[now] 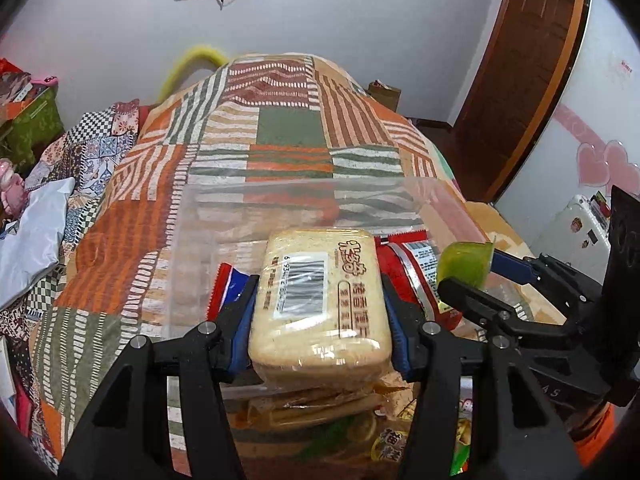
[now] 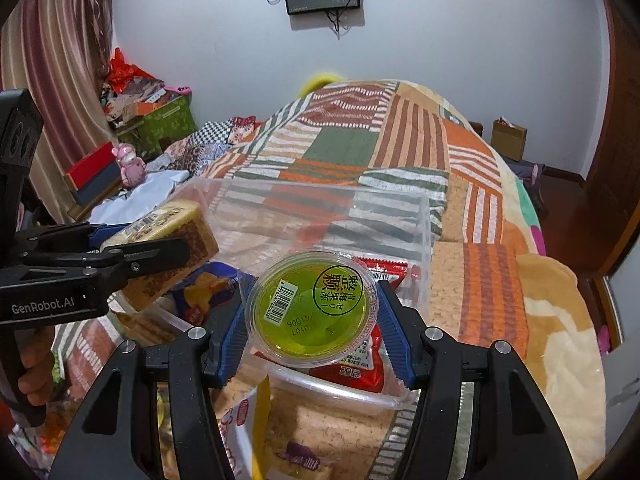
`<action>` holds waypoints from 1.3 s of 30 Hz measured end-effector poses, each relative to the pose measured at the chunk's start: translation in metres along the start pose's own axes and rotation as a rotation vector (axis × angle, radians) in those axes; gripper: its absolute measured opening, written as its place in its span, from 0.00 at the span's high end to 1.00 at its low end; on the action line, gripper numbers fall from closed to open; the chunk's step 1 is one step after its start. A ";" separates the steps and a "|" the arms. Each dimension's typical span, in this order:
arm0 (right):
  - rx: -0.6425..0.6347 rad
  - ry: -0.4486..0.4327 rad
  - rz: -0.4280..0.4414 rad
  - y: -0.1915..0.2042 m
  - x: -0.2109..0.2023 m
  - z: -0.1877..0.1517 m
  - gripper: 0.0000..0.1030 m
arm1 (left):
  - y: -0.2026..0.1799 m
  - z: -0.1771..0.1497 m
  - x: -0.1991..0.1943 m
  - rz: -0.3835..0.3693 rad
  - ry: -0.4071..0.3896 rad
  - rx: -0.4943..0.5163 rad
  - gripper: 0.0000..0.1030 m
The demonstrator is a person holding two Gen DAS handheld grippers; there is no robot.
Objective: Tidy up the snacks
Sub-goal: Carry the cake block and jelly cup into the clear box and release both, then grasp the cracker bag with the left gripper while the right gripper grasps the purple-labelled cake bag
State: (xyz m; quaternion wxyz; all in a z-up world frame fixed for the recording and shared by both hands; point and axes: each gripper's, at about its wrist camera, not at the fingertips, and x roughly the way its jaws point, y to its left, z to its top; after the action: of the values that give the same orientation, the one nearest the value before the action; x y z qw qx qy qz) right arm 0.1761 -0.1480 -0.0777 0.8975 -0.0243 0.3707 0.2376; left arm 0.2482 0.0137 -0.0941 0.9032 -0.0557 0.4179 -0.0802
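Holding a wrapped bread pack (image 1: 320, 300) in the left gripper (image 1: 320, 320), jaws clamped on both its sides, right above the clear plastic bin (image 2: 424, 236) on the bed (image 1: 280, 128). Right gripper (image 2: 312, 320) has its jaws closed around a green jelly cup (image 2: 312, 312), also over the bin, where a red snack packet (image 2: 368, 368) lies inside.

One bread pack (image 1: 320, 300) — one jelly cup (image 2: 312, 312) — one clear bin (image 2: 416, 232)

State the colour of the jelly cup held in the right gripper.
Translucent yellow-green jelly cup, clearest in the right wrist view.
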 end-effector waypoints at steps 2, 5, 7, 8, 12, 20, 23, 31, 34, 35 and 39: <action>0.002 0.013 0.002 0.000 0.004 -0.001 0.46 | 0.001 -0.001 0.006 -0.005 0.017 0.000 0.47; -0.003 0.022 -0.004 0.001 0.007 -0.002 0.46 | -0.001 -0.003 0.009 0.002 0.015 0.008 0.47; -0.010 0.027 -0.001 0.003 0.007 -0.002 0.45 | -0.002 -0.003 0.009 0.006 0.012 0.015 0.47; -0.012 0.030 0.000 0.004 0.007 -0.002 0.45 | -0.003 -0.003 0.009 0.007 0.013 0.016 0.47; -0.027 0.043 -0.019 0.007 0.008 -0.002 0.43 | -0.003 -0.005 0.007 0.015 0.016 0.014 0.47; -0.007 0.015 -0.005 0.004 -0.007 0.000 0.35 | -0.004 -0.011 -0.005 0.017 0.017 0.016 0.43; -0.003 0.002 -0.003 0.004 -0.015 -0.001 0.35 | -0.005 -0.013 -0.013 0.019 0.010 0.018 0.43; -0.012 -0.017 -0.011 0.008 -0.039 -0.009 0.34 | -0.005 -0.025 -0.039 0.039 -0.004 0.020 0.38; -0.012 -0.017 -0.010 0.009 -0.048 -0.017 0.32 | -0.004 -0.034 -0.049 0.045 0.000 0.014 0.33; -0.010 -0.017 -0.011 0.008 -0.051 -0.020 0.31 | -0.003 -0.037 -0.053 0.045 0.002 0.010 0.32; -0.007 0.001 -0.008 0.010 -0.058 -0.035 0.30 | -0.001 -0.053 -0.061 0.055 0.020 0.009 0.31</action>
State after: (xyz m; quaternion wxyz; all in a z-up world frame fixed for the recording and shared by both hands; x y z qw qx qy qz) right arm 0.1131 -0.1704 -0.0630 0.8981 -0.0291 0.3703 0.2355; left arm 0.1685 0.0223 -0.0826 0.9011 -0.0394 0.4279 -0.0579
